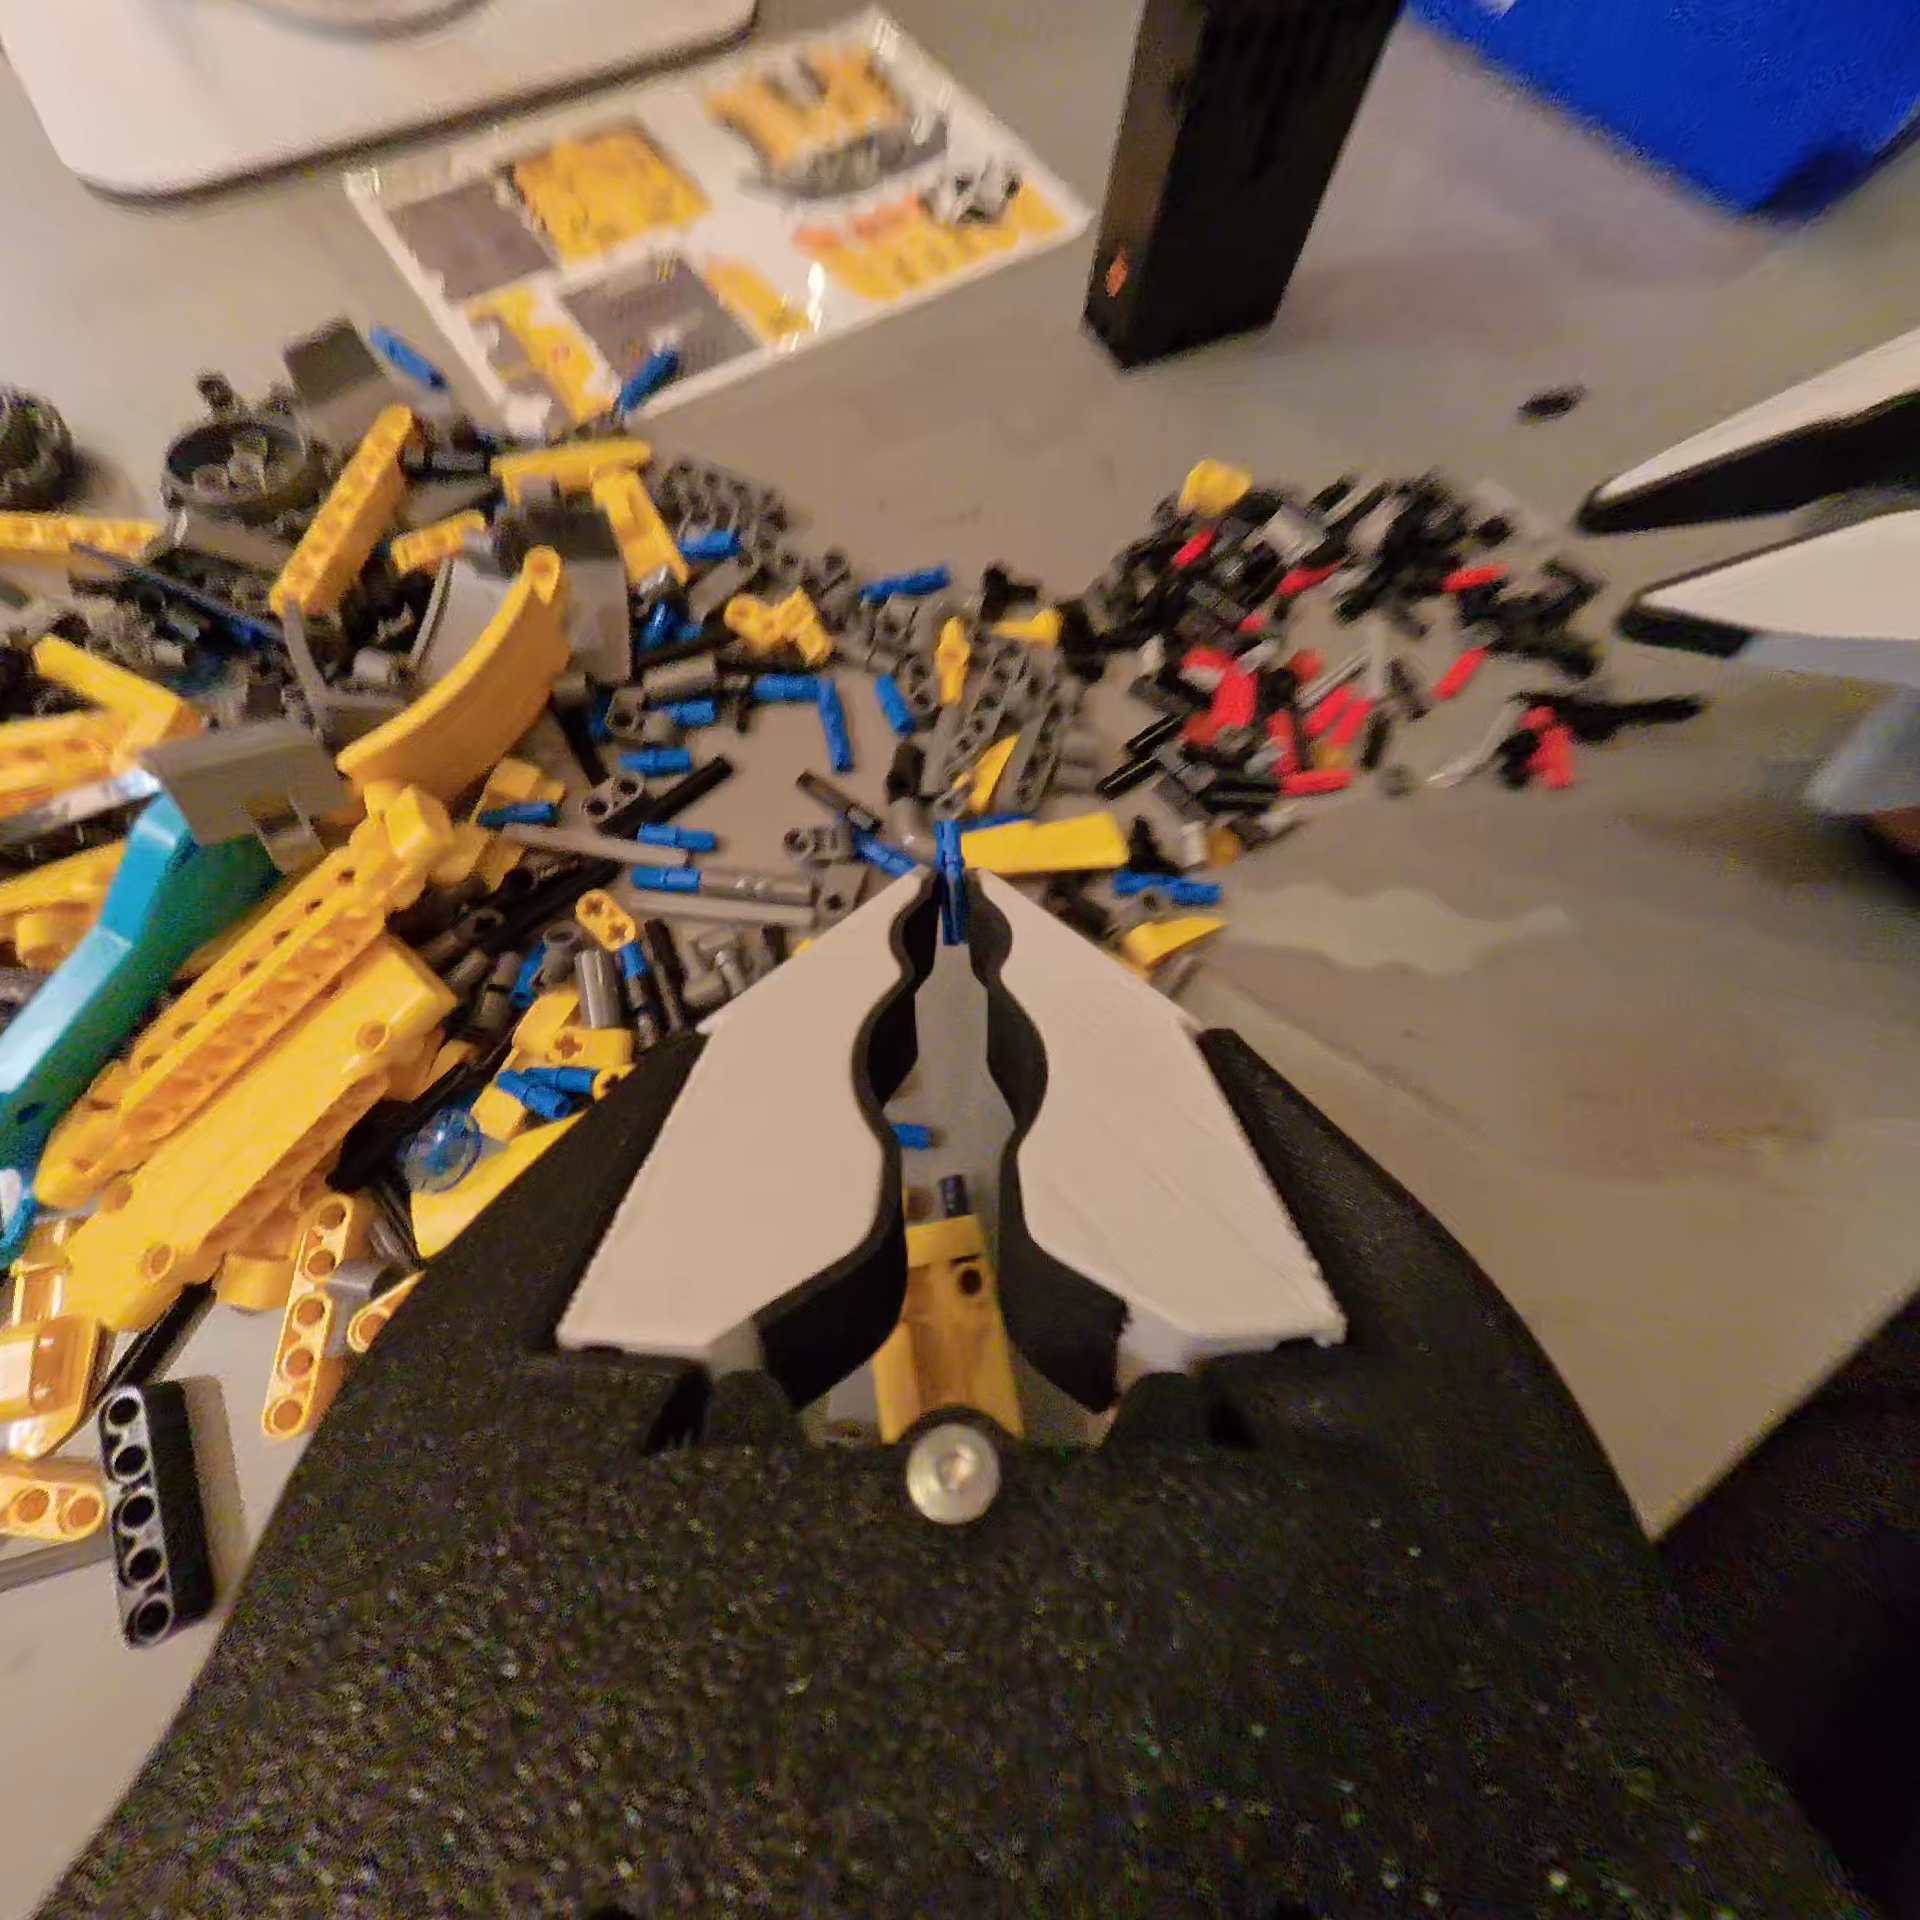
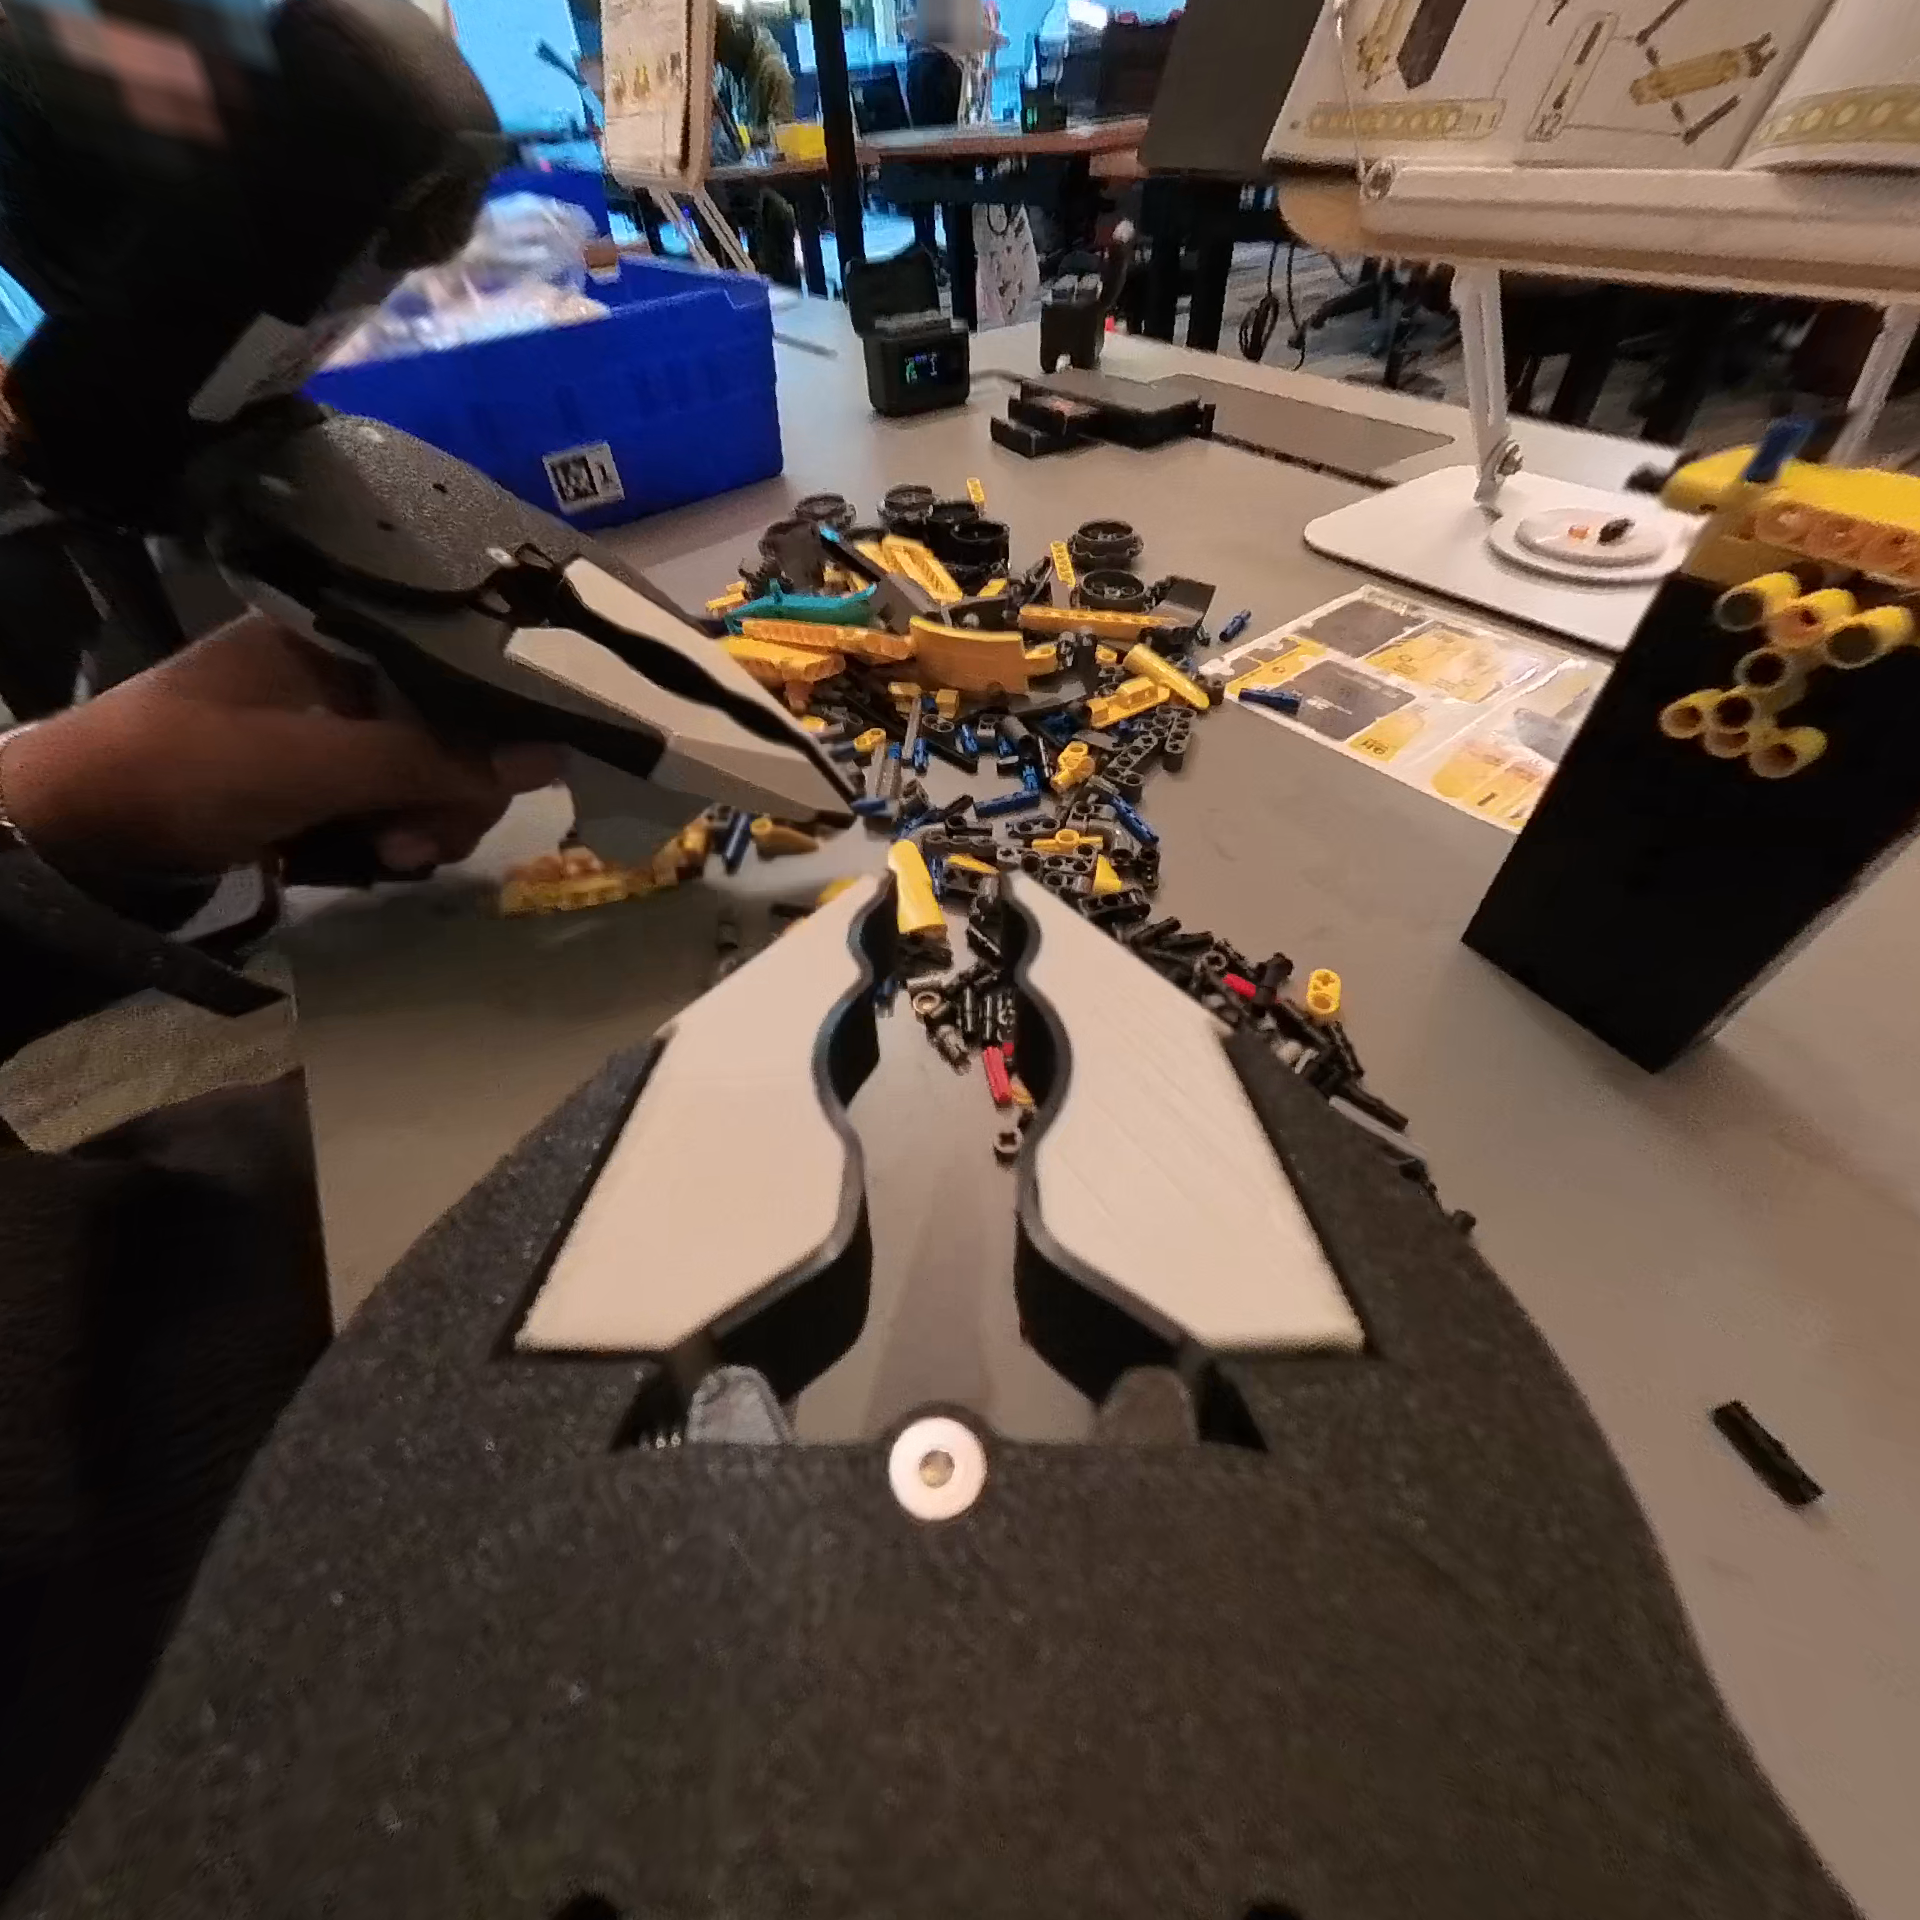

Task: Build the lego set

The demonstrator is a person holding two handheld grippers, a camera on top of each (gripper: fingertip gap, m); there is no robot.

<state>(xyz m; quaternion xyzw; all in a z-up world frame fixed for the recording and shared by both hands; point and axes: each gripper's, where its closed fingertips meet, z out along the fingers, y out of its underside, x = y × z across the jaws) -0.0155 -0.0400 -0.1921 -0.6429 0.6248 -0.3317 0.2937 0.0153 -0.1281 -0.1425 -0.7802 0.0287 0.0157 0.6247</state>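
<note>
Left gripper [image 1: 950, 883]: tips clamped on blue pin [image 1: 950, 871] — above brick pile [image 1: 436, 790].
Right gripper [image 2: 943, 883]: jaws parted, empty — over small parts [image 2: 1049, 862].

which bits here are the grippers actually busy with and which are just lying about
In use:
- left gripper, shut on a blue pin
- right gripper, open over the loose parts pile

Lying about:
- blue bin
- sticker sheet
- black block bearing yellow pieces
- instruction booklet on its stand
</note>
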